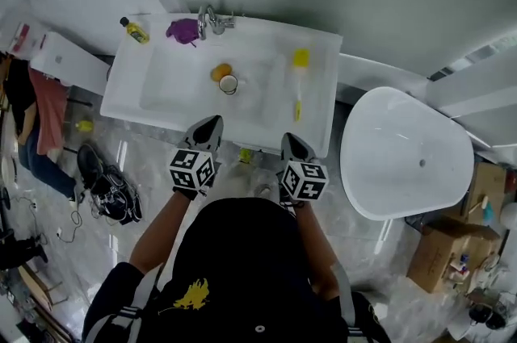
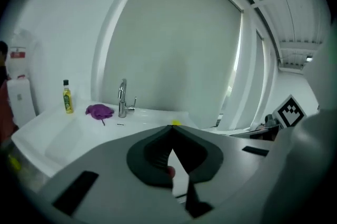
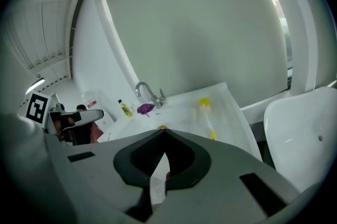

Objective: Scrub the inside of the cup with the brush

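Observation:
In the basin of the white sink [image 1: 129, 83] stands a small cup [image 1: 229, 83], with an orange object [image 1: 220, 72] touching its far side. The yellow brush [image 1: 298, 83] lies on the sink's right ledge, head at the far end; it also shows in the right gripper view as the brush [image 3: 205, 109]. My left gripper [image 1: 212, 123] hovers at the sink's front edge, jaws shut and empty. My right gripper [image 1: 288, 140] hangs beside it, near the brush's handle end, also shut on nothing. In each gripper view the jaws meet at a point: left gripper [image 2: 171, 127], right gripper [image 3: 163, 130].
A faucet [image 1: 208, 20], a purple cloth [image 1: 183, 30] and a yellow bottle [image 1: 135, 30] sit along the sink's back. A white bathtub [image 1: 404, 152] stands to the right, with cardboard boxes [image 1: 440, 253] beyond it. A person [image 1: 32, 115] and dark shoes [image 1: 105, 180] are on the left floor.

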Motion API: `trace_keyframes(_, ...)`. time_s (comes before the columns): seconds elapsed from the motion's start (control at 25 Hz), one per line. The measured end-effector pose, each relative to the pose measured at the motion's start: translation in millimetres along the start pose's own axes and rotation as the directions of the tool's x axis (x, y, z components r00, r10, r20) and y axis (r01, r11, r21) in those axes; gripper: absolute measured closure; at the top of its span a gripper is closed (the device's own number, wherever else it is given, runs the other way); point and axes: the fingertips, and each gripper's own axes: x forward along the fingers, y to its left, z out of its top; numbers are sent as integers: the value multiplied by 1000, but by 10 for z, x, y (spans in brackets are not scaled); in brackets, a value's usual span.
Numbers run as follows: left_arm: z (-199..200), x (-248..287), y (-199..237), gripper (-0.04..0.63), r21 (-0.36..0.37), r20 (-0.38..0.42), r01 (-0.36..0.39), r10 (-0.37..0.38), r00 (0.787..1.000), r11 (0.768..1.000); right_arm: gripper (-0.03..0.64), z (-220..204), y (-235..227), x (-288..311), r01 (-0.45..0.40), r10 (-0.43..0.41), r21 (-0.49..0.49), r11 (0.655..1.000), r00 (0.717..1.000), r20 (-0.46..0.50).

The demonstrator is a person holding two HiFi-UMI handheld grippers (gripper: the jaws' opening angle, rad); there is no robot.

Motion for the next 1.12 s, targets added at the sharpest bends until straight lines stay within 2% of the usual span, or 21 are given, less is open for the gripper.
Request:
trace_keyframes(0.08, -88, -226, -189, 580, 6, -14, -20, 20, 1000, 1000, 591, -75, 101, -167, -19, 19, -4, 1000, 1000, 7)
trace_keyframes(0.16, -221, -476, -331, 580, -20, -42, -26, 25, 999, 999, 591, -156, 221, -362, -31, 31, -3, 1000, 999, 8)
trace_keyframes(0.32, -432, -827, -549, 580, -75, -86, -6, -1, 996, 997, 591, -252, 356, -751, -46, 46, -4, 999, 998, 32)
trace_keyframes(0.56, -408, -1128, -675, 580, -12, -57, 11, -12, 998, 1000, 592, -298, 627, -1059, -48, 52, -53, 997, 995, 82)
trace_keyframes(0.68, -383, -1309, -654, 580, 13, -30, 16, -15, 999, 1000, 591, -353, 859, -1122, -41, 47, -75, 996, 995, 87)
trace_keyframes(0.8, -429, -1551, -545, 580, -14, 0, 11, -11, 1000, 1000, 591, -413, 1132, -1190, -32, 43, -109, 994, 994, 100)
trace_keyframes(0.92, -515, -1850, -362, 580, -12, 30, 11, -11, 999, 1000, 591, -520, 1464, -1204, -16, 32, -148, 989, 993, 110)
trace_keyframes(1.12, -756, -2361, -43, 580, -62, 48, 55, -53, 997, 997, 591, -793, 2024, -1228, 39, -21, -181, 983, 995, 102)
